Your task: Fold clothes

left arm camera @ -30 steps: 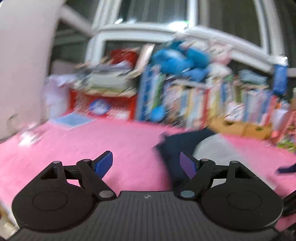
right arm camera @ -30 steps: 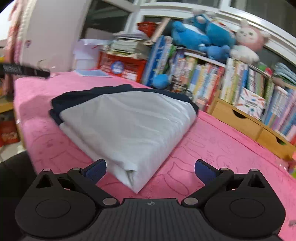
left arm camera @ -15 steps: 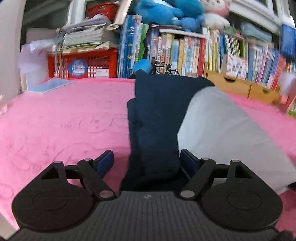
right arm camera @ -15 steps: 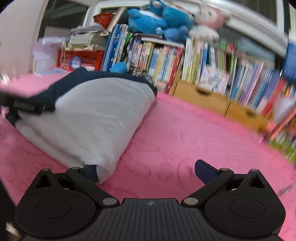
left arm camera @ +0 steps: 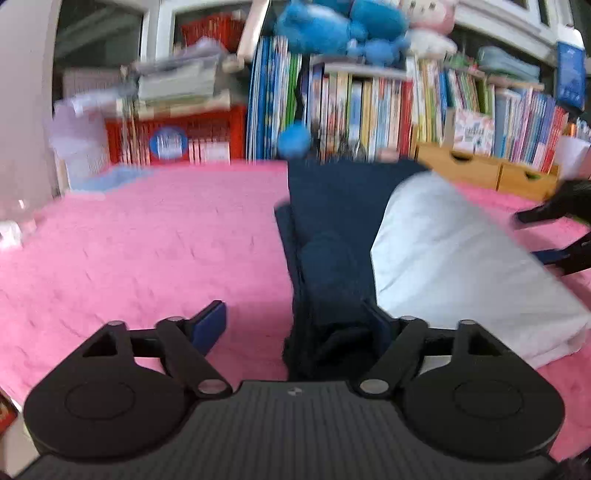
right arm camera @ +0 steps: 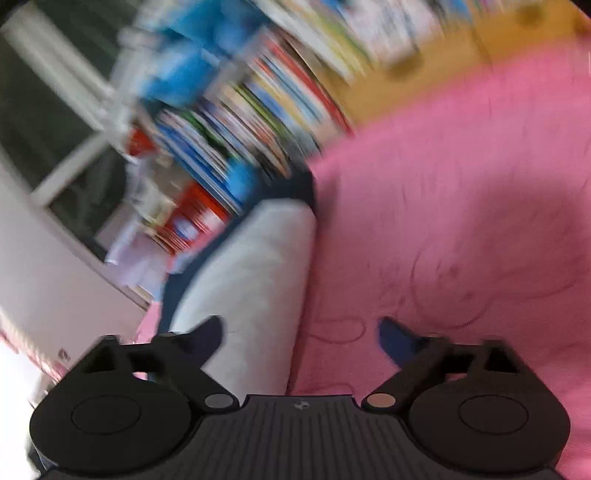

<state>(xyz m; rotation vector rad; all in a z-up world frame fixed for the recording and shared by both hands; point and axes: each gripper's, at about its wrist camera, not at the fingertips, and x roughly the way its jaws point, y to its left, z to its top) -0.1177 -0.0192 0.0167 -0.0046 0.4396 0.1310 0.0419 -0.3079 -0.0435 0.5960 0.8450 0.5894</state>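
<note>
A folded garment (left arm camera: 461, 258), white on top with a navy layer (left arm camera: 332, 221) along its left side, lies on a pink blanket (left arm camera: 147, 240). My left gripper (left arm camera: 295, 325) is low at the garment's near left corner. Its jaws are closing with the navy edge between them: the cloth lies against the right finger (left arm camera: 380, 325), while the left finger stands apart. In the blurred, rolled right wrist view, my right gripper (right arm camera: 303, 334) is closing over the edge of the white garment (right arm camera: 258, 266), without pressing on it. From the left wrist view, that right gripper (left arm camera: 546, 236) shows at the garment's right side.
Behind the blanket stand rows of books (left arm camera: 369, 110), a red basket (left arm camera: 177, 136) with stacked papers, blue and pink plush toys (left arm camera: 332, 22) and wooden drawers (left arm camera: 480, 170). A small blue ball (left arm camera: 295, 140) sits by the books. Bare pink blanket (right arm camera: 461, 203) stretches on both sides.
The left gripper sank toward the navy edge and its jaws narrowed. The right gripper swung round to the garment's right side, rolled sharply, and narrowed from wide open.
</note>
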